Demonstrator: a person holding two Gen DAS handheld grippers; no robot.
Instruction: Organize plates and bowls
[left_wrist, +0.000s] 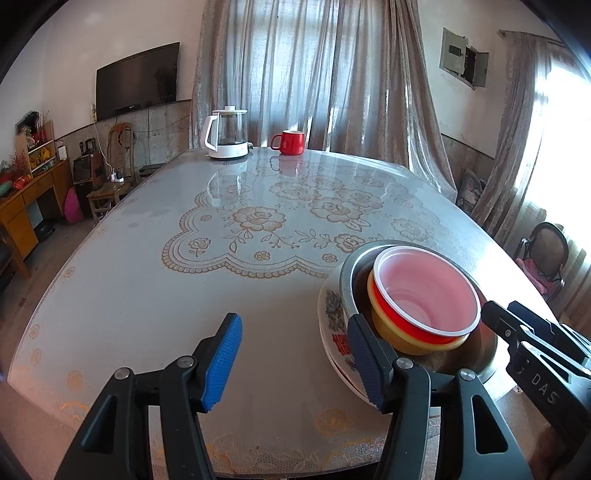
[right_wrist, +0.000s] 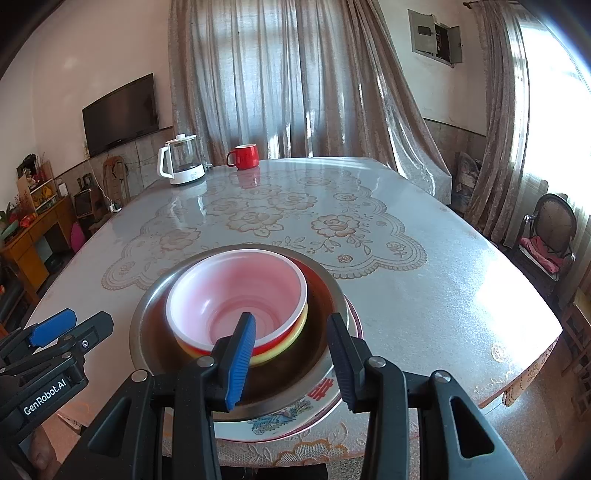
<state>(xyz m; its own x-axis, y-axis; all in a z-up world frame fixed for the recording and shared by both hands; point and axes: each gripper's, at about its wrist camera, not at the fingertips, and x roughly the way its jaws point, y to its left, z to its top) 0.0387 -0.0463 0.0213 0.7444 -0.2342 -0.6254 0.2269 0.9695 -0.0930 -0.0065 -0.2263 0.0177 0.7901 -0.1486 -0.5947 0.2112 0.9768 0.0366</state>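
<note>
A stack stands at the near edge of the table: a flower-patterned plate (left_wrist: 334, 317) (right_wrist: 280, 421) carries a steel bowl (left_wrist: 349, 273) (right_wrist: 147, 314). Inside that sit a yellow bowl (left_wrist: 391, 332) (right_wrist: 280, 350) and, on top, a red bowl (left_wrist: 402, 321) (right_wrist: 236, 291) with a pale inside. My left gripper (left_wrist: 295, 354) (right_wrist: 79, 325) is open just left of the stack, over bare cloth; its right finger overlaps the plate's edge. My right gripper (right_wrist: 291, 354) (left_wrist: 500, 306) hovers open over the stack's near side, with the red bowl's wall seen in the gap and no pad pressing on it.
At the far end of the table (left_wrist: 147, 288) stand a white kettle (left_wrist: 226, 133) (right_wrist: 183, 158) and a red mug (left_wrist: 290, 142) (right_wrist: 243, 156). A chair (right_wrist: 550, 236) stands off the table's right side. The stack's plate hangs slightly over the near table edge.
</note>
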